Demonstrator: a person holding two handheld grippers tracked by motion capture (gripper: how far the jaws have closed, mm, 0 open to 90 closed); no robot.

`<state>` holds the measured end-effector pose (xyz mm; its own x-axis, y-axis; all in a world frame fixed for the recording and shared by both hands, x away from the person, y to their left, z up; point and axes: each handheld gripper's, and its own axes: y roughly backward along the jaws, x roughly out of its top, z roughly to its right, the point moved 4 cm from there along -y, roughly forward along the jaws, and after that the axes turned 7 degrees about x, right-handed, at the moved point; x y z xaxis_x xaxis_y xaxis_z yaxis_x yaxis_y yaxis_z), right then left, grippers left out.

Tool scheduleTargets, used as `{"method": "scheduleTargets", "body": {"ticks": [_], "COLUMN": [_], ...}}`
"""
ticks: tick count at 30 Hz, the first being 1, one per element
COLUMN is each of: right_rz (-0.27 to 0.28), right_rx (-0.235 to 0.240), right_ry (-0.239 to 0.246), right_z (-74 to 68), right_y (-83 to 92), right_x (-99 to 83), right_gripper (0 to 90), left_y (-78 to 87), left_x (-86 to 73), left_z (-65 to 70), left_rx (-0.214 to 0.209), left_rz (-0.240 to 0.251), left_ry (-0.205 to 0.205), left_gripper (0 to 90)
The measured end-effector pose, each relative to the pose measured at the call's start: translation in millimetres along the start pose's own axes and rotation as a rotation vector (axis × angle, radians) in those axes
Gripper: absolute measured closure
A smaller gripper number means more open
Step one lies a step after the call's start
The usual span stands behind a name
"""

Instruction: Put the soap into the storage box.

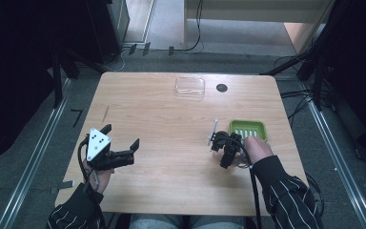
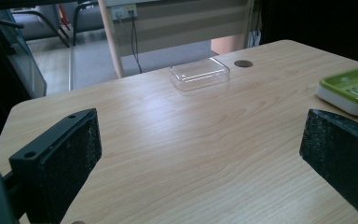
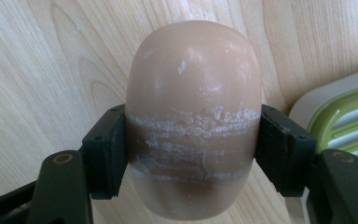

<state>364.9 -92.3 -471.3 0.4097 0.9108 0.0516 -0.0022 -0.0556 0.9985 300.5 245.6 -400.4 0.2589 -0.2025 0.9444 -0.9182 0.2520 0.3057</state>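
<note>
A tan oval bar of soap (image 3: 193, 84), scuffed with white scrape marks across its middle, is clamped between the jaws of my right gripper (image 3: 193, 149), just over the wooden table. My right gripper (image 1: 220, 143) is at the table's right side, immediately left of a green soap dish (image 1: 249, 129) with a slotted top and a white base (image 3: 349, 121). Over the left part of the table my left gripper (image 1: 121, 136) is held open, its black pads (image 2: 81, 154) far apart with only bare wood between them.
A clear plastic tray (image 1: 189, 87) lies near the table's far edge, with a small dark round spot (image 1: 221, 88) to its right. Cables and dark stands ring the table (image 1: 162, 119) on the floor.
</note>
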Motion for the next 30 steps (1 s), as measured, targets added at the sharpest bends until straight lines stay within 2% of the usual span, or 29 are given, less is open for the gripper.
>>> {"method": "scheduleTargets", "body": {"ticks": [17,30], "right_rz": [0.006,0.006], "right_rx": [0.003,0.002], "right_ry": [0.021,0.033], "right_z": [13.0,24.2], "right_y": [9.9,16.4], "right_x": [-15.5,-23.9], "right_gripper": [33.8,33.8], "left_y": [2.3,11.3], "left_x": [-1.2,-4.8], "left_z": [-1.6,-9.1], "left_rx": [0.002,0.027], "left_rz": [-0.002,-0.003], "left_ry": [0.002,0.012], "left_gripper": [0.0,0.0]}}
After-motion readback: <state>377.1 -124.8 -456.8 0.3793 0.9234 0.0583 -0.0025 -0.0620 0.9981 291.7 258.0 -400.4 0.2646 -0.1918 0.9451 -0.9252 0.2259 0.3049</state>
